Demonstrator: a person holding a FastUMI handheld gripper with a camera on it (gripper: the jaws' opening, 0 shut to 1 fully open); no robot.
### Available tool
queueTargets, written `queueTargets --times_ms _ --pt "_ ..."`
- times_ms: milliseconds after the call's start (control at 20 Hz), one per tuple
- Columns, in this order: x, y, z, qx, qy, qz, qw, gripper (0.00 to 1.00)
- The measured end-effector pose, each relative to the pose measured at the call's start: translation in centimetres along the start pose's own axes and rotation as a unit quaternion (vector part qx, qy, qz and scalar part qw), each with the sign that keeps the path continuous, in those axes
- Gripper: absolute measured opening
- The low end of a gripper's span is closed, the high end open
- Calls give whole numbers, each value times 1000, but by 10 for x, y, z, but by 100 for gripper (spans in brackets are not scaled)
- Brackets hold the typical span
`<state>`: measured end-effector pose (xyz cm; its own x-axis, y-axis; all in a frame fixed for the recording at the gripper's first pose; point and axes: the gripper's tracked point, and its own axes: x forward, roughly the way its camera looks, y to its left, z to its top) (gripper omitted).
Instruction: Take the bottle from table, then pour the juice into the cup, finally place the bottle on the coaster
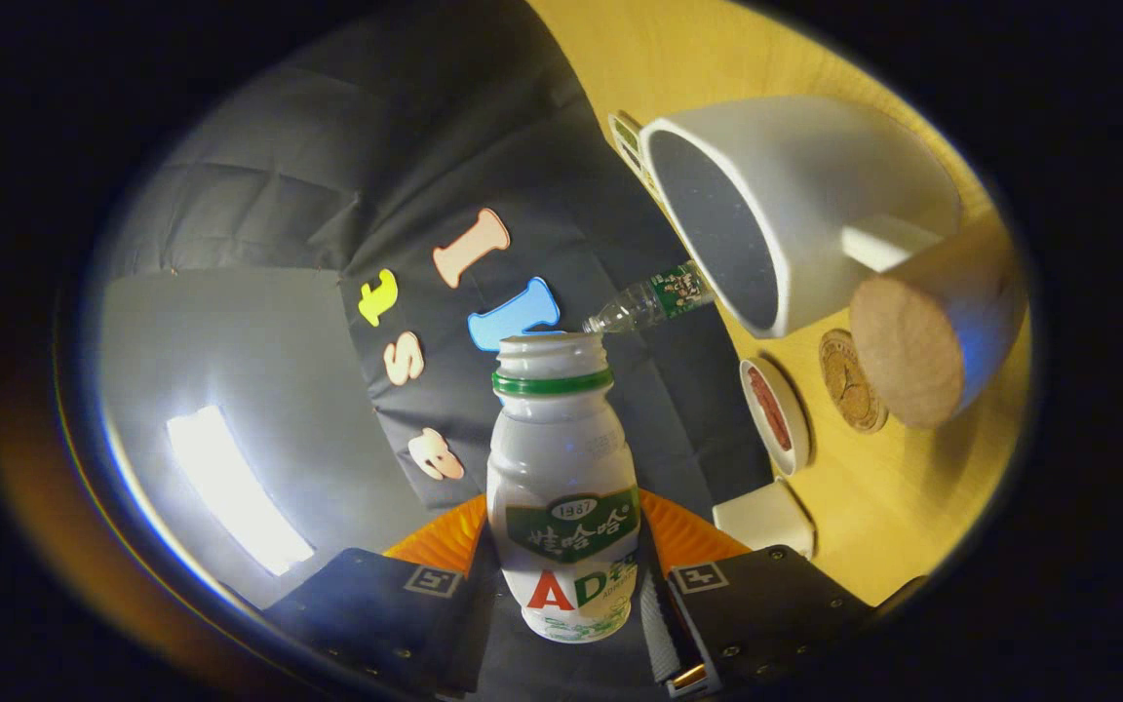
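My gripper (563, 597) is shut on a white juice bottle (561, 487) with a green neck ring and a green and red label. Its mouth is uncapped. The whole view is rolled, so the bottle lies tilted sideways relative to the yellow table (873, 526). Beyond and to the right of the bottle's mouth stands a white cup (795, 205), its open rim facing the bottle with a gap between them. I see no stream of juice. A round brown patterned coaster (852, 380) lies flat on the table below the cup.
A wooden cylinder (932, 331) stands beside the coaster. A small white dish with red contents (774, 409), a white block (766, 517) and a clear plastic bottle (649, 302) sit along the table near the booth's black cloth wall (328, 175).
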<state>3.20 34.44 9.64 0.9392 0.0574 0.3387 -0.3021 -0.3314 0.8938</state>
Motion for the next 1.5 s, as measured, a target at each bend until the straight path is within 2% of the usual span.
queueTargets --times_ms 100,200,450,550,800,1050,1250,1400,1500 --pt "-1 -10 0 -85 10 -40 996 64" --pt "-1 -16 3 -164 16 -70 984 63" --pt "1 -15 2 -291 23 -96 952 63" --pt "2 -21 1 -345 27 -112 931 64" --pt "4 -28 0 -486 37 -144 861 64" --pt "18 -38 1 -588 44 -161 791 64" --pt "29 -47 13 -672 45 -194 713 64" --pt "40 -53 15 -717 48 -211 663 64" --pt "47 -57 18 -749 53 -224 621 64"
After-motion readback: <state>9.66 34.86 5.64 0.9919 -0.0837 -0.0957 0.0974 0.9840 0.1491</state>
